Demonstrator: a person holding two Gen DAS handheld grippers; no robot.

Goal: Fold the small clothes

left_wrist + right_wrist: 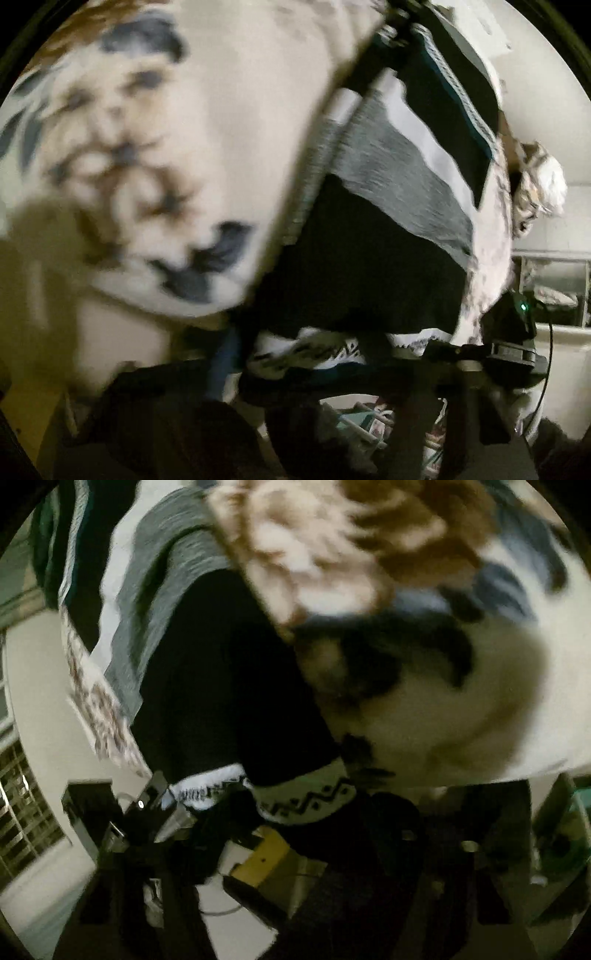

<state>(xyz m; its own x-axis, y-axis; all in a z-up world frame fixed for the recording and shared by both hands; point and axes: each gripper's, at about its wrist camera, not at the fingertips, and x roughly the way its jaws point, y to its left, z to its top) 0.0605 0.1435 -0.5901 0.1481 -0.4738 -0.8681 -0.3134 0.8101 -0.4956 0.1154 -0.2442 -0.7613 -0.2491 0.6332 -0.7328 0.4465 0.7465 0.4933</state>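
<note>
Pale walls and a dim window grille behind, everything smeared with blur. A cream floral cloth (140, 155) fills the left wrist view, hanging up close; beside it a black, grey and white striped garment (388, 229) with a zigzag-trimmed hem (306, 801). Left hand-held gripper (369, 369) and right hand-held gripper (424, 849) sit dark at the bottom; I cannot tell their opening. Risk: a loose pinch lets fabric slide, or bunched layers fold crooked.

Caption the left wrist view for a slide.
Blurred close-up: cream floral fabric beside a black garment with grey and white stripes, lifted in a dim room.
</note>
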